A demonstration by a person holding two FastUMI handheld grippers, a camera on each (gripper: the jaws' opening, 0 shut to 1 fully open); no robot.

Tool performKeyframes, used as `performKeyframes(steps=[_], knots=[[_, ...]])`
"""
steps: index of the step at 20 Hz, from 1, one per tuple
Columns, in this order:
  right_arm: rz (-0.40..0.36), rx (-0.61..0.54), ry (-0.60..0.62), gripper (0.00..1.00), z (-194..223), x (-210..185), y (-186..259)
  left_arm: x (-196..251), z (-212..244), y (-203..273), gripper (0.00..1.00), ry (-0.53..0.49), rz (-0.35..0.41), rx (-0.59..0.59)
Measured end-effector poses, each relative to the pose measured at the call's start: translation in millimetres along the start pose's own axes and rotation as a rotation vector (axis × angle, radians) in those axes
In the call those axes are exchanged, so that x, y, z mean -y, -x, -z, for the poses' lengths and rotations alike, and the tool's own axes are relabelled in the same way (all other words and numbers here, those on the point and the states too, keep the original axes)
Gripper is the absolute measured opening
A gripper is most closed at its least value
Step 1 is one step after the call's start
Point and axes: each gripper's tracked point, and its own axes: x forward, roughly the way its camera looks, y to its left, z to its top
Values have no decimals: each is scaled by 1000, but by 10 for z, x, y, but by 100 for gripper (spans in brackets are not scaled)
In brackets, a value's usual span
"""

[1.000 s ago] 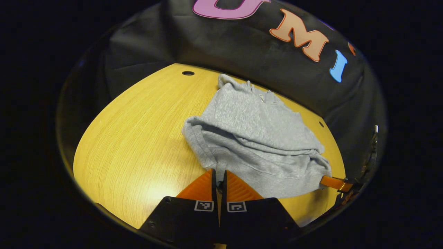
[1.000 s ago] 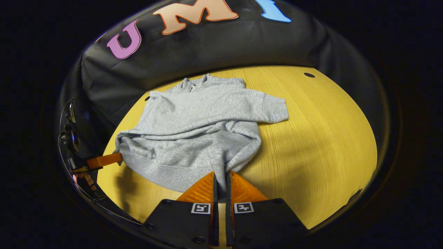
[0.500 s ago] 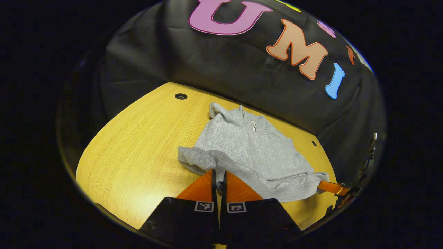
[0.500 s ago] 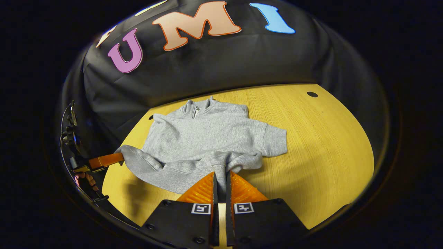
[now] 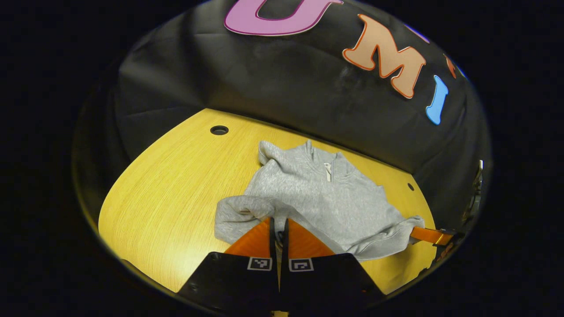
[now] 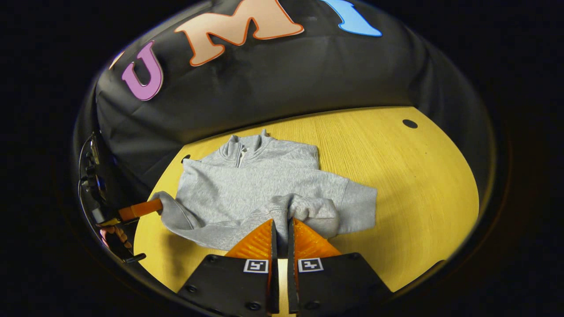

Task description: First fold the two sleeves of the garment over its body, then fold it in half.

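Left gripper view: our left gripper [image 5: 278, 229] is closed on the hem of the grey sweatshirt [image 5: 317, 198], which lies on the yellow table [image 5: 167, 185].

Right gripper view: our right gripper [image 6: 280, 229] likewise pinches the hem. We judge the half-fold under way; next, both corners travel toward the collar [image 6: 244, 147].

The heathered light-grey knitted sweatshirt [image 5: 317, 198] is showing a fine speckled fleck across its whole surface, with a paler strip at the collar opening [image 5: 328, 171]. The yellow wood-grain tabletop [image 5: 167, 185] is displaying thin parallel grain lines and is carrying a small round black hole [image 5: 219, 130]. In the right gripper view, the same grey fleck is reading evenly over the sweatshirt [image 6: 246, 189], and the tabletop [image 6: 418, 189] is glowing warm yellow, with another black hole [image 6: 410, 123].
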Motion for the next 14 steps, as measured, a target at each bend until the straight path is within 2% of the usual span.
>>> performKeyframes(steps=[5,9,10,11,13,14], knots=[[-23,-76,-80,10,8,103,-453,-46,111,-424,0,-44,-29,-70],[-59,-86,-94,13,-22,100,-575,-66,192,-553,2,-60,-43,-87],[-68,-85,-99,17,-15,110,-571,-91,197,-558,4,-66,-48,-86],[-88,-91,-117,18,-25,73,-558,-111,196,-548,10,-73,-46,-89],[-131,-104,-163,27,-44,5,-541,-82,175,-537,14,-88,-13,-91],[-149,-101,-173,40,-75,-13,-524,-55,166,-523,15,-98,9,-97]])
